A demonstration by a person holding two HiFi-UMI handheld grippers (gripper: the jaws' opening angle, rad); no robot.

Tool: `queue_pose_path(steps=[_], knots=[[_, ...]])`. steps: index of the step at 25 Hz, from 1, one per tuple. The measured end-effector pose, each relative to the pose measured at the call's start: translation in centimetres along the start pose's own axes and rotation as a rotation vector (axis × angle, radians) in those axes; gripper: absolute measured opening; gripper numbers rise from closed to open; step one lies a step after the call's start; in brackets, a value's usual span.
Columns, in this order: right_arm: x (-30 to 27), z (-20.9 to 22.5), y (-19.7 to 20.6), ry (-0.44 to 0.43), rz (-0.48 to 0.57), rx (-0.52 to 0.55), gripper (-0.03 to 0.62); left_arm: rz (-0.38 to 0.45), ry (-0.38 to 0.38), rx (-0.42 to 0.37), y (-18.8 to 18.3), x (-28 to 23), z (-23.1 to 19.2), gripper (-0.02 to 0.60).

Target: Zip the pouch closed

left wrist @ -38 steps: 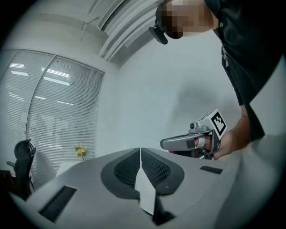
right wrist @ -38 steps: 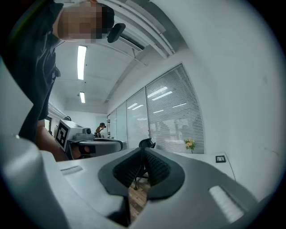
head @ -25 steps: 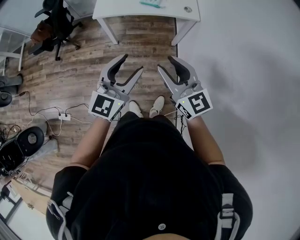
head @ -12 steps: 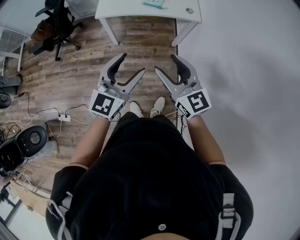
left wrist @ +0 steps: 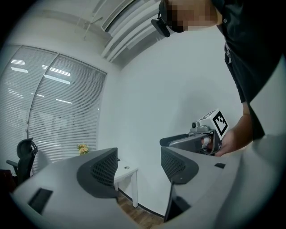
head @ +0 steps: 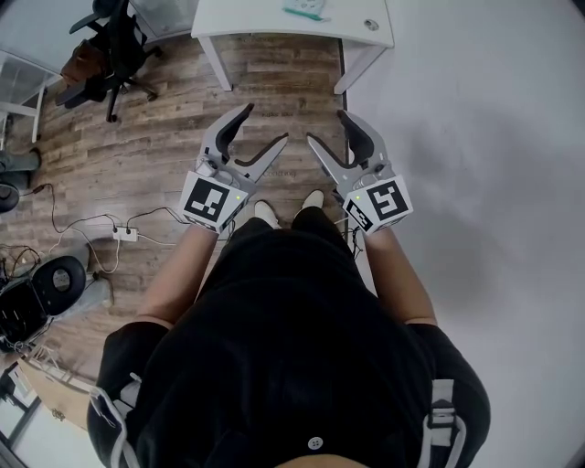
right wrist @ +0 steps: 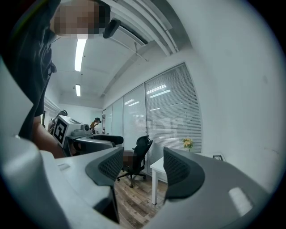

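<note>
Both grippers are held level in front of the person's body, over wooden floor. In the head view my left gripper (head: 265,125) and right gripper (head: 327,126) point toward a white table (head: 247,20) at the top edge. Their jaws have just been opening and stand wide apart, with nothing between them. A flat teal item (head: 302,10), possibly the pouch, lies on that table, well beyond both grippers. The left gripper view shows its own jaws (left wrist: 138,167) empty and the right gripper (left wrist: 201,138) beside them. The right gripper view shows empty jaws (right wrist: 143,167) and the left gripper (right wrist: 89,137).
A small round object (head: 370,24) lies on the table near the teal item. A black office chair (head: 105,41) stands at the far left. Cables and a power strip (head: 123,233) lie on the floor at left. A pale wall (head: 475,137) runs along the right.
Both grippers' jaws stand wider than a second ago. The hands and the person have edged forward toward the table, and the shoes now show less.
</note>
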State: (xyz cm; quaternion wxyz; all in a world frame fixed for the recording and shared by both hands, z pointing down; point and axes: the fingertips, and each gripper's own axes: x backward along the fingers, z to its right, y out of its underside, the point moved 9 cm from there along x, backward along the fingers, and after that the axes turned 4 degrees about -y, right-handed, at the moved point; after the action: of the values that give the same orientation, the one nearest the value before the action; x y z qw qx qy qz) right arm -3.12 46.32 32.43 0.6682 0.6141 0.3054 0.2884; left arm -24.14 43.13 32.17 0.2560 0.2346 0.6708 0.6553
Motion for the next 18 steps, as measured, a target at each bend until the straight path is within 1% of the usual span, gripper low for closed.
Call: queue_pose_path(steps=[7,11,14,18], knots=[[-1.1,0.4,-0.3,0.01,0.0,0.009,0.288,0.005,-0.011,0.004,0.0,0.0,-1.2,0.295],[-2.2,1.3,0.0,-0.007,-0.003,0.016,0.288,-0.002,-0.032,0.004,0.6,-0.8,-2.3,0.295],[-3.1,2.5,0.4,-0.02,-0.001,0.016,0.288,-0.012,-0.045,0.004,0.9,-1.9,-3.0,0.295],[-5.3,5.2,-0.1,-0.028,0.006,-0.004,0.288,-0.017,-0.062,-0.001,0.5,-4.4,-5.0,0.295]])
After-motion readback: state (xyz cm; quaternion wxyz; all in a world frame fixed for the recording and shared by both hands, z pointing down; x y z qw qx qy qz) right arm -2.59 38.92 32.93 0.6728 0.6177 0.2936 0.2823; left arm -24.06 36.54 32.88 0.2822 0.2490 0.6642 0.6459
